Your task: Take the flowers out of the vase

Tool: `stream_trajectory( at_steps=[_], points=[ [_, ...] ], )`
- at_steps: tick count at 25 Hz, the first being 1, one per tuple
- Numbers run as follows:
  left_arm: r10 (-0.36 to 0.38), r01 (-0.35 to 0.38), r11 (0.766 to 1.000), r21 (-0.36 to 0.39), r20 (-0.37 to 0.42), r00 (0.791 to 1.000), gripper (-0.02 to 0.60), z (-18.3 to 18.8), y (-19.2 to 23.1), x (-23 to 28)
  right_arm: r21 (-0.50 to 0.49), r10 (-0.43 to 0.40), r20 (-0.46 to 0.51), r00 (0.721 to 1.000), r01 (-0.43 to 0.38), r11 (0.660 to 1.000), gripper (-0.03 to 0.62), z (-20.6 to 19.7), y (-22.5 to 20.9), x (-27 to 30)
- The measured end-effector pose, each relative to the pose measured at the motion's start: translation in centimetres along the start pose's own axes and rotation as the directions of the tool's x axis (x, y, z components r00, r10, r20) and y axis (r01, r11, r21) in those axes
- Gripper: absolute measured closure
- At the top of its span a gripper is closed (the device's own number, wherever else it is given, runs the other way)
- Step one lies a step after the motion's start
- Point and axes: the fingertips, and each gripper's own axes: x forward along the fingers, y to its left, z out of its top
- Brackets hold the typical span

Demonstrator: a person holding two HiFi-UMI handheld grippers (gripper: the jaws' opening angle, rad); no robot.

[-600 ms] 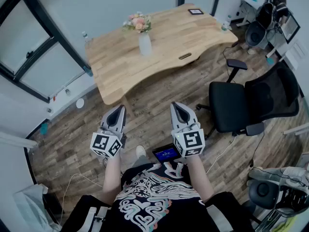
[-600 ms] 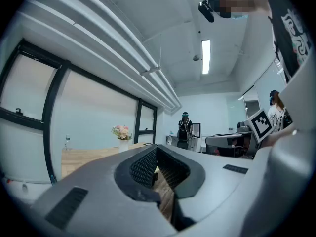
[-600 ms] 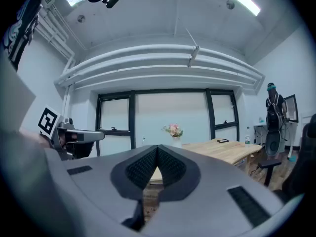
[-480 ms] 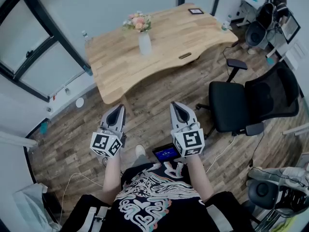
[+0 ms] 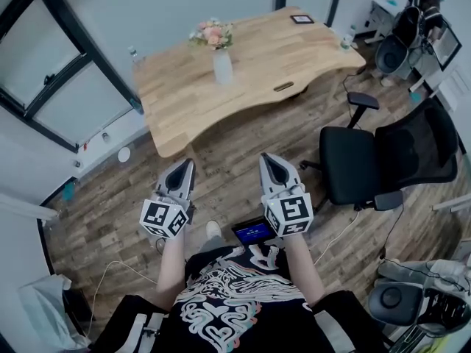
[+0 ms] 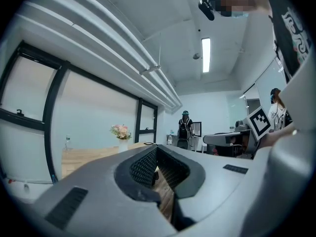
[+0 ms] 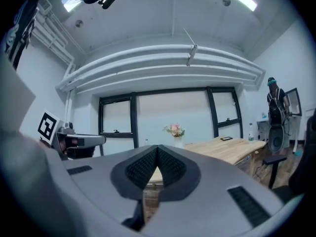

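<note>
A wooden worktop (image 5: pixel 250 61) stands by the wall. On its far corner lies a small dark tablet (image 5: pixel 302 19), and a bottle (image 5: pixel 344 41) stands at its right end. A black chair (image 5: pixel 368 160) is on the plank floor (image 5: pixel 221 149), well apart from a blue lit screen (image 5: pixel 254 233).

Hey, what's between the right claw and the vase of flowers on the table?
In the head view, only bare plank floor and then bare tabletop lie between the right claw and the vase.

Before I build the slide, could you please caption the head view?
Both shut and empty, left gripper and right gripper point toward the table, flowers in the vase.
</note>
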Motion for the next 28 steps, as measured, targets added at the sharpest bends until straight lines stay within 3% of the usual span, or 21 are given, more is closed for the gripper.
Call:
stream_trajectory(
  at_steps=[3,8,18,28],
  points=[
    [0.006,-0.006,1.0,0.0,0.004,1.0,0.578,0.0,-0.4,0.0,0.064,0.057,0.035,0.998,-0.059,0.996,0.591,0.2,0.3,-0.2],
    [0.012,-0.012,1.0,0.008,0.011,1.0,0.578,0.3,-0.2,0.4,0.057,0.116,0.086,0.99,-0.121,0.991,0.591,1.3,0.8,0.3],
    [0.005,-0.004,1.0,-0.007,0.012,1.0,0.578,-0.3,2.7,3.9,0.037,0.095,0.024,0.995,-0.096,0.995,0.591,0.0,-0.7,4.2],
    [-0.024,0.024,1.0,-0.009,0.012,1.0,0.578,-0.5,8.6,13.3,0.041,0.05,0.008,0.999,-0.05,0.998,0.591,-0.2,-6.3,13.2]
  ],
)
